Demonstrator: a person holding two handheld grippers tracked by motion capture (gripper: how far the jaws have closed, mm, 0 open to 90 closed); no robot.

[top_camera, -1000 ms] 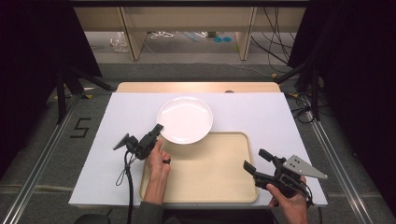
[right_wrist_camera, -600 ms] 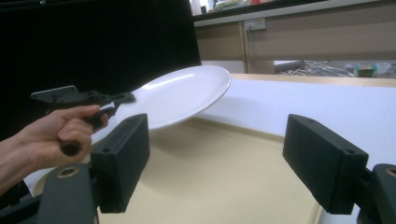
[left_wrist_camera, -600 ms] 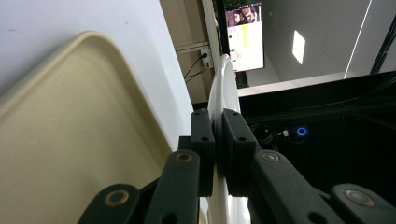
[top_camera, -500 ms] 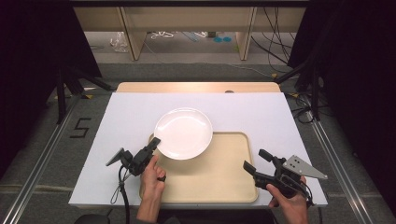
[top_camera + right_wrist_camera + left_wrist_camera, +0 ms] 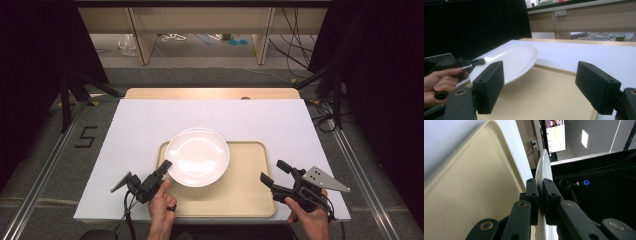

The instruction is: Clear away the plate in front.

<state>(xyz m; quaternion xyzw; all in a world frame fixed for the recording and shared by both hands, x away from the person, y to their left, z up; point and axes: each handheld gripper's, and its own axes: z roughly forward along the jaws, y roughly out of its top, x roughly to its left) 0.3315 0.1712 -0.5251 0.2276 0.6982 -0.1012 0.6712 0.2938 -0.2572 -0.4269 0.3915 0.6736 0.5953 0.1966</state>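
The left gripper [image 5: 161, 169] is pinching the white plate [image 5: 197, 156] by its rim over the tray [image 5: 250, 195], so it could be slipping free, while the right gripper [image 5: 272, 172] is waiting wide open.

Left gripper [image 5: 164, 166] is held low at the near left by the left hand [image 5: 161, 203], jaws pinched together; right gripper [image 5: 274, 173] is gripped at the near right, jaws spread wide
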